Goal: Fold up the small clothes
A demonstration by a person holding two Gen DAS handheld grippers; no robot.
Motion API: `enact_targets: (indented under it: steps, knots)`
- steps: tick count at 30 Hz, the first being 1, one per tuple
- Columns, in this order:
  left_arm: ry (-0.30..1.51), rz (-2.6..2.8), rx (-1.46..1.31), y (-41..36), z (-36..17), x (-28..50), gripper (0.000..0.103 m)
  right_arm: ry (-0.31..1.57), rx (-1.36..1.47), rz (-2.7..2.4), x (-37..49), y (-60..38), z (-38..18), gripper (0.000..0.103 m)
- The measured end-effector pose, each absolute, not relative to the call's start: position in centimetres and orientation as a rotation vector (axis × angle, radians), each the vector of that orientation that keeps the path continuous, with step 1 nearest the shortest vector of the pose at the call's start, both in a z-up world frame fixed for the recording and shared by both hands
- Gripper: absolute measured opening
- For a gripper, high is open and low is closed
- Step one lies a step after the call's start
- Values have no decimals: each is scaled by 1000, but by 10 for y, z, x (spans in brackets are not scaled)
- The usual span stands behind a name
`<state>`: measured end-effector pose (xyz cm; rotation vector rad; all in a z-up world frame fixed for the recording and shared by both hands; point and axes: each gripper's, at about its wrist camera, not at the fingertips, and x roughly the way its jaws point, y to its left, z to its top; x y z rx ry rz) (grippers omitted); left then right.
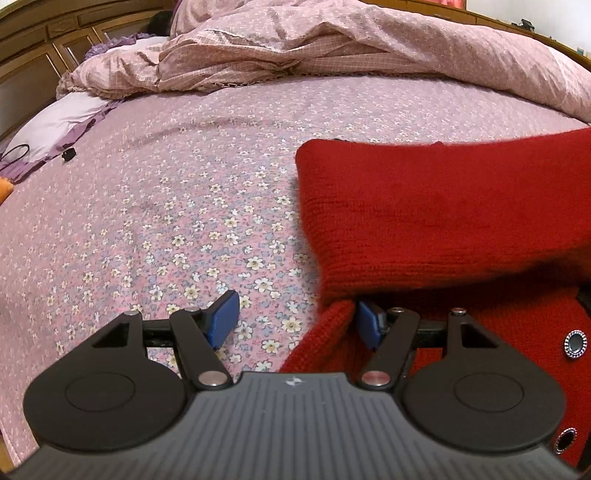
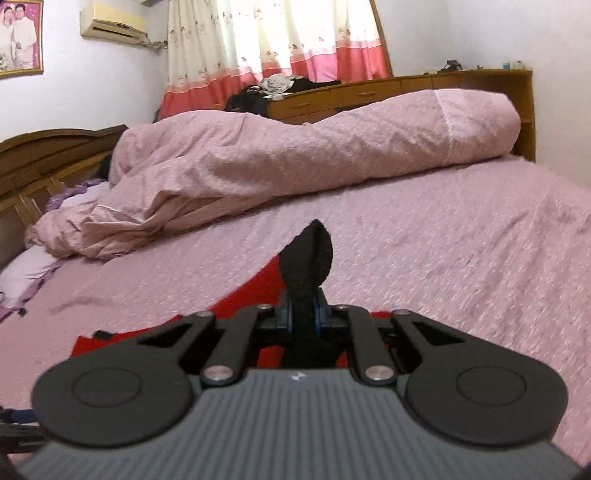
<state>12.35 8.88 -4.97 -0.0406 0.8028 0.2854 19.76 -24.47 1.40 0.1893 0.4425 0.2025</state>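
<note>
- We see a red knitted garment (image 1: 424, 221) lying on the bed (image 1: 184, 206), at the right of the left wrist view, with a folded flap lifted over the nearer part.
- Our left claw (image 1: 295, 321) stands open just above the floral sheet; its left blue pad (image 1: 223, 319) is clear over the sheet, and its right blue pad (image 1: 369, 325) sits against the near edge of the red knit, tucked under the flap. Nothing is pinched between them.
- Two round metal-rimmed buttons (image 1: 575, 344) show on the near right part of the garment.
- Our right claw (image 2: 303, 314) is closed on a black knitted cuff (image 2: 306, 266), which stands up from between the blue pads as a rounded loop; no earlier picture lets us say more of its closing.
- In the right wrist view the red knit (image 2: 258, 284) spreads below and left of that claw, on the bed.
- A rumpled pink quilt (image 2: 295, 155) lies along the far side of the bed, with a pale pillow (image 1: 59, 122) at far left.
- Far off stand a wooden cabinet (image 2: 369, 92), a curtain (image 2: 277, 40) and a wall air conditioner (image 2: 114, 24).
</note>
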Motion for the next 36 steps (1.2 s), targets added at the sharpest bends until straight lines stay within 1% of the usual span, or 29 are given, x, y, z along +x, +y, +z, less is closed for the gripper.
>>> enact_targets:
  steps: [3, 12, 17, 19, 23, 26, 30, 34, 36]
  knots:
    - [804, 281, -37, 88, -51, 125, 72, 485, 183, 161, 208, -249, 3, 13]
    - [813, 241, 14, 84, -41, 116, 72, 620, 105, 96, 224, -242, -54, 14]
    - [776, 210, 26, 83, -19, 103, 72, 617, 93, 85, 219, -240, -49, 20]
    - [750, 197, 26, 80, -8, 101, 72, 617, 100, 62, 216, -243, -44, 27]
    - [714, 159, 20, 74, 5, 109, 72, 585, 67, -22, 203, -246, -29, 28]
    - [703, 150, 36, 65, 2, 124, 72, 544, 73, -22, 190, -250, -18, 28]
    - [705, 110, 24, 58, -10, 147, 72, 514, 80, 100, 178, -244, -11, 28]
    - [756, 118, 55, 57, -33, 169, 72, 567, 47, 157, 185, -233, -25, 28]
    - [752, 113, 63, 59, -40, 173, 73, 636, 44, 144, 193, -232, -40, 28]
